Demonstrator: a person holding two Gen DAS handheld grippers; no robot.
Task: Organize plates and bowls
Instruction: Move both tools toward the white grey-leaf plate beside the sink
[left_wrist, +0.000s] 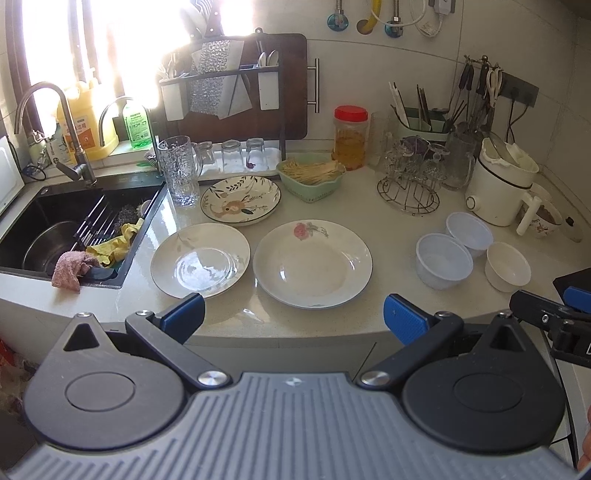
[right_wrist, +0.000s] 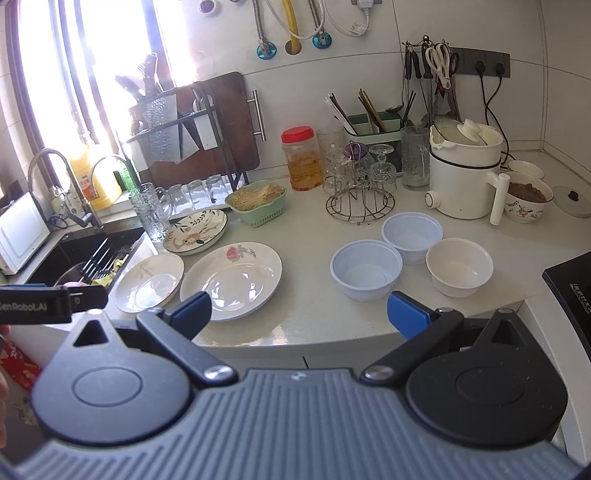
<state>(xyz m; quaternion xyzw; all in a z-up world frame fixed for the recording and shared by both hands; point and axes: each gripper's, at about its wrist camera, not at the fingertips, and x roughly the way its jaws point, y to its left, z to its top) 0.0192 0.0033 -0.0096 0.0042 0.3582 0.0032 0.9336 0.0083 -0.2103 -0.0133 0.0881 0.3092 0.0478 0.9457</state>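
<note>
While both grippers, left gripper (left_wrist: 293, 314) and right gripper (right_wrist: 299, 314), hang spread and empty off the worktop's (right_wrist: 314, 314) front edge, the glazed plates (left_wrist: 312, 264) are judged slippery, brittle; rims are best pinched.

Pale speckled countertop (right_wrist: 314, 314), running from a black sink (left_wrist: 55, 221) at left to a dark cooktop corner (right_wrist: 569, 284) at right. Resting on it near the front: a small white plate (left_wrist: 201, 258) just beside a larger rose-printed plate (left_wrist: 312, 264), with a leaf-patterned dish (left_wrist: 240, 199) behind them. Further right, two pale blue bowls (right_wrist: 365, 269) and a white bowl (right_wrist: 460, 266) close together, backed by a green basket (right_wrist: 258, 203), a wire glass rack (right_wrist: 360, 199), a red-lidded jar (right_wrist: 301, 158) and a white cooker (right_wrist: 461, 181).
</note>
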